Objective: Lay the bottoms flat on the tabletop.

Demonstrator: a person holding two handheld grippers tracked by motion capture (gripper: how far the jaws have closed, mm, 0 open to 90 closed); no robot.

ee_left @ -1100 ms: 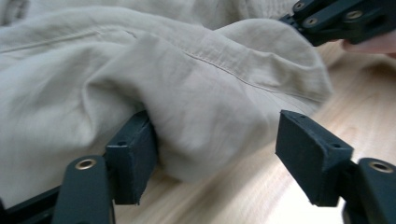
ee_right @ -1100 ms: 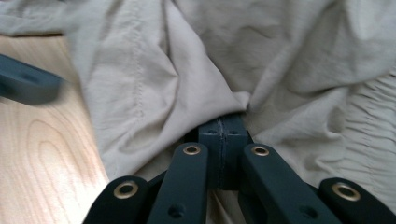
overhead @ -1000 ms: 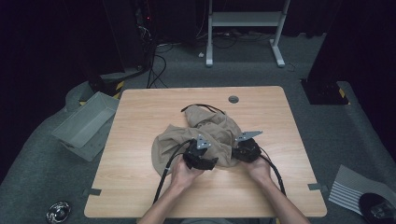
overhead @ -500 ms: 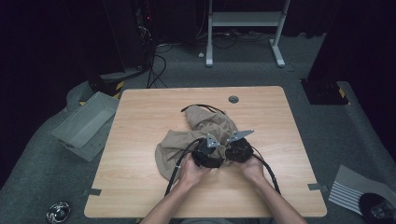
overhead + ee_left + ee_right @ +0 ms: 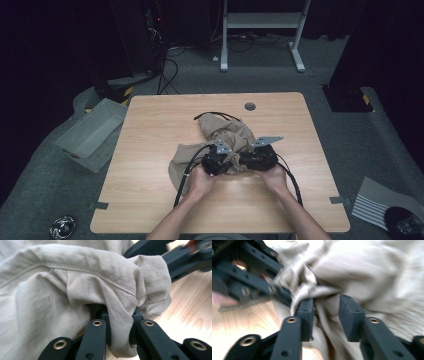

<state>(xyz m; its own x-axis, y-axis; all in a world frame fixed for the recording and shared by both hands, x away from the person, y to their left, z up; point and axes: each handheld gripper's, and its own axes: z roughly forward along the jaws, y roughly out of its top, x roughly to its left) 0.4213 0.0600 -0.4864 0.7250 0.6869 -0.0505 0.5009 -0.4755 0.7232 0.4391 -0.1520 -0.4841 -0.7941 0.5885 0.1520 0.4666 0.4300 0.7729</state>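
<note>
The left tool (image 5: 119,326) has just been closing, and its jaws now pinch a fold of the beige cloth (image 5: 75,290) between them. The right tool (image 5: 326,315) has just been opening; its jaws stand apart with cloth bunched in the gap, and the pads do not press on it. In the high view the left tool (image 5: 219,159) and the right tool (image 5: 257,156) sit just beside each other at the cloth's (image 5: 227,135) near edge, one hand (image 5: 200,181) behind the left and the other hand (image 5: 272,175) behind the right.

The cloth lies crumpled at the middle of the table (image 5: 150,150), well apart from every table edge, so bare wood runs all round it. A round hole (image 5: 250,106) sits beyond the cloth near the far edge.

Off the table, left of the cloth, a grey bin (image 5: 92,132) rests on the dark carpet. Beyond the cloth stands a white frame (image 5: 262,30).
</note>
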